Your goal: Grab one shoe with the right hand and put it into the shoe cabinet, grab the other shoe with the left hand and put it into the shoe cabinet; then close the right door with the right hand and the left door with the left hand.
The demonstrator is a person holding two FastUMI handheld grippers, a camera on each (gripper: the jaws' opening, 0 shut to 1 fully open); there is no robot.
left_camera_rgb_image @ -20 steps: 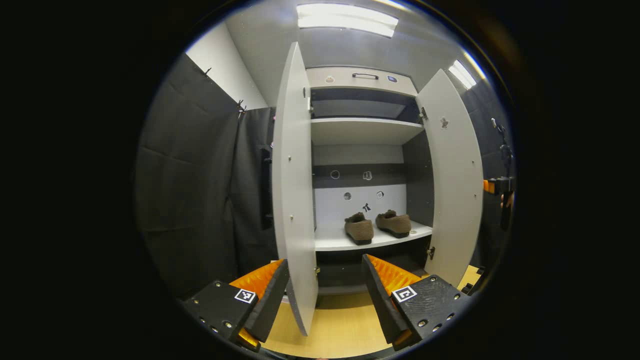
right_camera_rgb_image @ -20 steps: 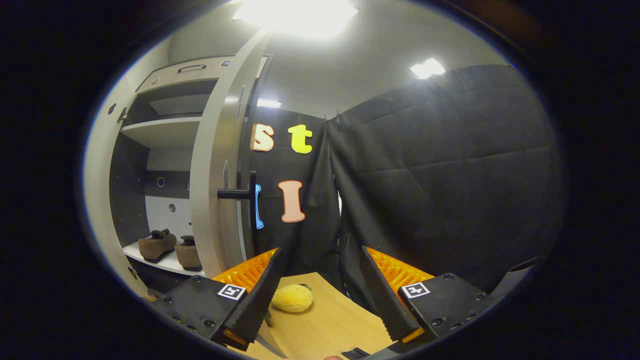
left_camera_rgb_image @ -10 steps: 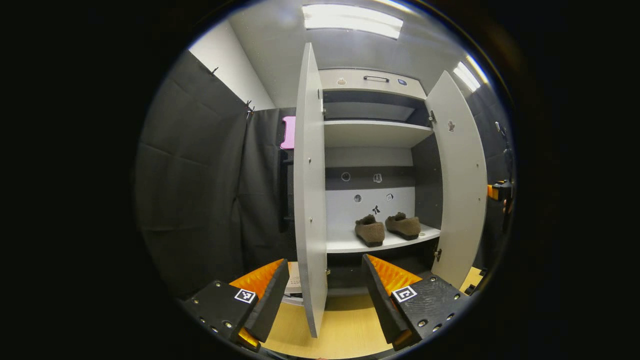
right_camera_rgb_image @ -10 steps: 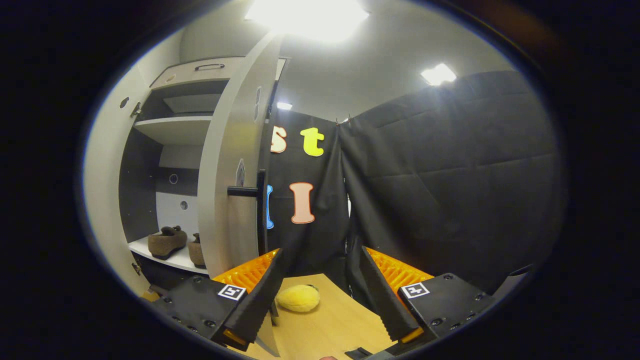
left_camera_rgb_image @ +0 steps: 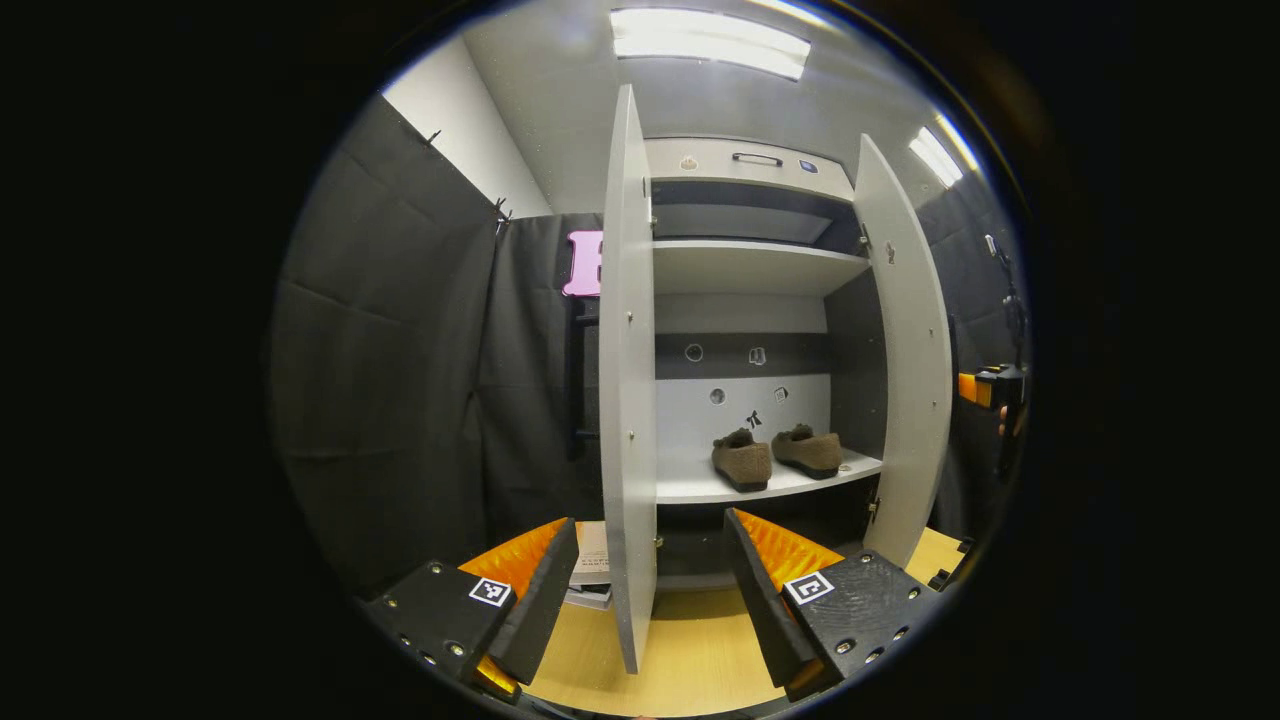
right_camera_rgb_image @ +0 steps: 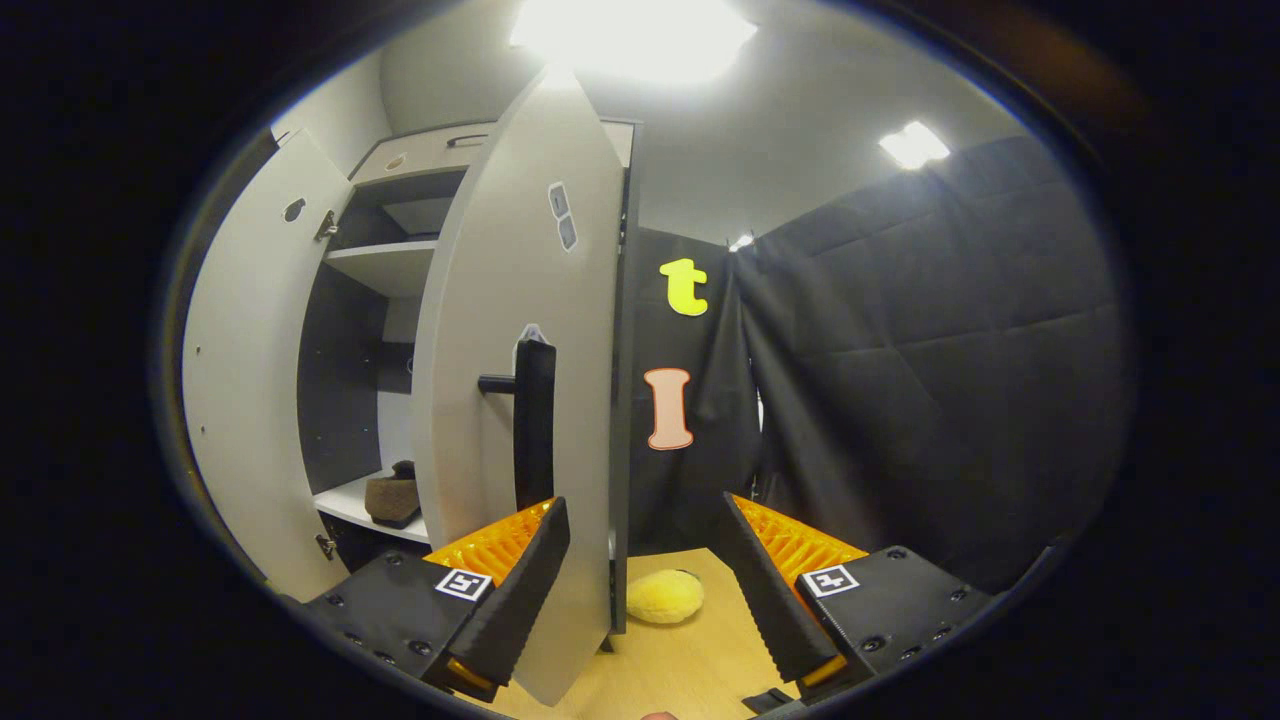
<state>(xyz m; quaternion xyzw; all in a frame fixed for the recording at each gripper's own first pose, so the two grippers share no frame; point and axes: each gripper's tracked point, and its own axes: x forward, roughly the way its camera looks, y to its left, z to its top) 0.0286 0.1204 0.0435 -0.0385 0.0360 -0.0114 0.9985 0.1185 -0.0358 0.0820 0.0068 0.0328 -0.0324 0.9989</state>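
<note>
Both shoes are parked on the lower shelf (left_camera_rgb_image: pixel 700 488) of the shoe cabinet (left_camera_rgb_image: pixel 745 165), side by side: left shoe (left_camera_rgb_image: pixel 742 461) a bit nearer the front edge, right shoe (left_camera_rgb_image: pixel 812 450) further back and angled. Neither reaches the shelf's front lip, and there's bare shelf to the left of them.

Writing-wise there's not much to read. Both grippers carry square black-and-white marker tags on their finger blocks, and there are small stickers on the cabinet's back panel and on the right door (right_camera_rgb_image: pixel 520 330), all too tiny to make out. A flat stack that looks like books (left_camera_rgb_image: pixel 592 572) sits on the floor left of the cabinet, print unreadable.

The left door (left_camera_rgb_image: pixel 628 380) stands edge-on in the left gripper view, lined up between the fingers of the left gripper (left_camera_rgb_image: pixel 650 590), which is spread wide and holding nothing. The right door's inner face also shows there, swung partway in.

In the right gripper view, the right gripper (right_camera_rgb_image: pixel 645 590) is spread apart too, empty, with the right door's outer face and its black handle (right_camera_rgb_image: pixel 533 425) just ahead of its left-hand finger. The door's lower corner sits right by that finger; I can't tell if they touch. A yellow fuzzy ball (right_camera_rgb_image: pixel 665 596) lies on the wooden floor (right_camera_rgb_image: pixel 690 660) past the door's edge.
</note>
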